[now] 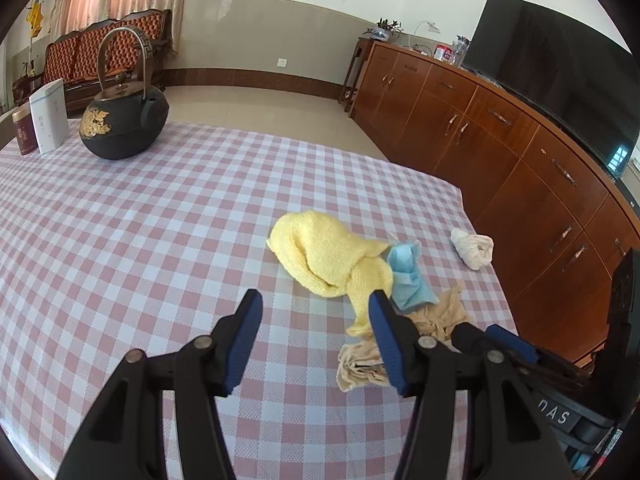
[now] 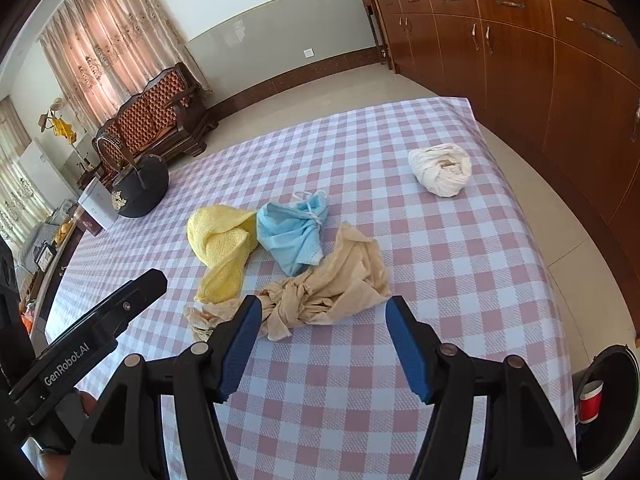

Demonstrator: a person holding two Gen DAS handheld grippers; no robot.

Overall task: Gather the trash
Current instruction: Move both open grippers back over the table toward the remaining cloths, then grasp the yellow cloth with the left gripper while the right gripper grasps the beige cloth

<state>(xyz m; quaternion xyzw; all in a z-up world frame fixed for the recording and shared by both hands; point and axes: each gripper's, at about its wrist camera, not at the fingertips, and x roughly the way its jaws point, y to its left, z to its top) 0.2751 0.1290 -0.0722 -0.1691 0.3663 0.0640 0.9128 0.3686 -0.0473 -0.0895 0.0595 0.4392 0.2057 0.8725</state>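
Both my left gripper (image 1: pixel 316 304) and right gripper (image 2: pixel 322 312) hang half open, empty. The beige rag (image 2: pixel 332 292) looks light and limp; I'd pinch its knotted middle.

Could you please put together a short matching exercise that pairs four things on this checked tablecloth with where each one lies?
Things:
1. yellow cloth
2. blue face mask
3. white wad
4. black kettle

Places:
A. alone, toward the table edge nearest the wooden cabinets
B. at the far end of the table, beside the boxes
C. between the yellow cloth and the beige rag
D. touching the mask, on the kettle's side of the pile

Pairs: 1-D, 2-C, 3-A, 4-B
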